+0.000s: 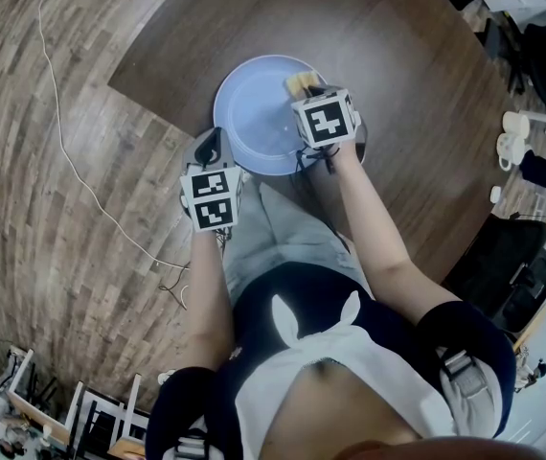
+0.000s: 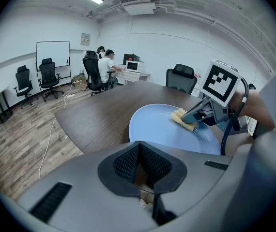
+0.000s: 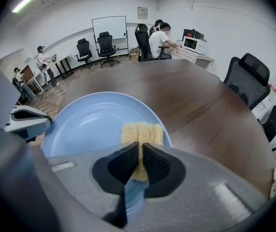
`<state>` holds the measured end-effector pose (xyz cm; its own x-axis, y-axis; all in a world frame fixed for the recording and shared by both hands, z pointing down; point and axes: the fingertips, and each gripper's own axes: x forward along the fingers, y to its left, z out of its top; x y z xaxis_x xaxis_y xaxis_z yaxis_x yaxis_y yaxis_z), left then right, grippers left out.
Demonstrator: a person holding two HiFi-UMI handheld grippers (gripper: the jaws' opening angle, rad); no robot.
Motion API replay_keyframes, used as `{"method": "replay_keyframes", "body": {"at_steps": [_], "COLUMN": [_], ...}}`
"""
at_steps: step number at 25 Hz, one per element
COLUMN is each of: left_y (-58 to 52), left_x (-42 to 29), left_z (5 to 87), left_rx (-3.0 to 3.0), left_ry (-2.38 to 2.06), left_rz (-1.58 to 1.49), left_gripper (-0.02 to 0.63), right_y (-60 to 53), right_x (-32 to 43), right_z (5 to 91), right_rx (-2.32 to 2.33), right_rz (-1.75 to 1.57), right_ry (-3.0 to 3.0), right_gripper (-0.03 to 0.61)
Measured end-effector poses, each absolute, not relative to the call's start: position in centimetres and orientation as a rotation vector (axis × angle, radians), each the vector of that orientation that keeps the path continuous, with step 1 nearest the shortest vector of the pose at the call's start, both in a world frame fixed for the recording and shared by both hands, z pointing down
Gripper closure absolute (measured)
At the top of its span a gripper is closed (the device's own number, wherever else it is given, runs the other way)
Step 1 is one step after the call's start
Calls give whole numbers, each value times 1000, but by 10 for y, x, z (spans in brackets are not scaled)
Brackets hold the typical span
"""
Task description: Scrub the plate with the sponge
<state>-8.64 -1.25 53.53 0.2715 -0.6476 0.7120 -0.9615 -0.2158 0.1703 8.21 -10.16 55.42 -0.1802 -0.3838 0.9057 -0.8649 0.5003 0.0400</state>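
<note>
A light blue plate point(image 1: 254, 113) lies on the dark brown table point(image 1: 388, 56), close to its near edge. My right gripper point(image 1: 305, 88) is shut on a yellow sponge point(image 1: 302, 80), which rests on the plate's far right part. In the right gripper view the sponge point(image 3: 140, 131) sticks out past the closed jaws of my right gripper point(image 3: 140, 148), over the plate point(image 3: 89, 122). My left gripper point(image 1: 213, 142) sits at the plate's near left rim. Its jaws are together at the rim, seemingly pinching it. The left gripper view shows the plate point(image 2: 152, 124), the sponge point(image 2: 182, 118) and my left gripper point(image 2: 139, 146).
The table's edge runs just left of the plate, with wood floor and a white cable point(image 1: 72, 161) beyond it. White mugs point(image 1: 512, 137) stand at the far right. Office chairs point(image 3: 247, 76), a whiteboard point(image 3: 109, 28) and seated people point(image 3: 160, 37) are at the back of the room.
</note>
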Motion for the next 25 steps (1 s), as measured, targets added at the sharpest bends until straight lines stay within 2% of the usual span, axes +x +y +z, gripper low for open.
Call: {"method": "replay_keyframes", "body": {"at_steps": [25], "left_y": [-15], "left_x": [-87], "left_z": [536], "left_rx": [1957], "left_ry": [-1459], "left_rz": [608], "left_gripper": [611], "right_y": [-89], "right_x": [75], "right_z": [559], "right_rx": [1051], "right_rz": [696], "right_ry": [-1818], "right_gripper": [554]}}
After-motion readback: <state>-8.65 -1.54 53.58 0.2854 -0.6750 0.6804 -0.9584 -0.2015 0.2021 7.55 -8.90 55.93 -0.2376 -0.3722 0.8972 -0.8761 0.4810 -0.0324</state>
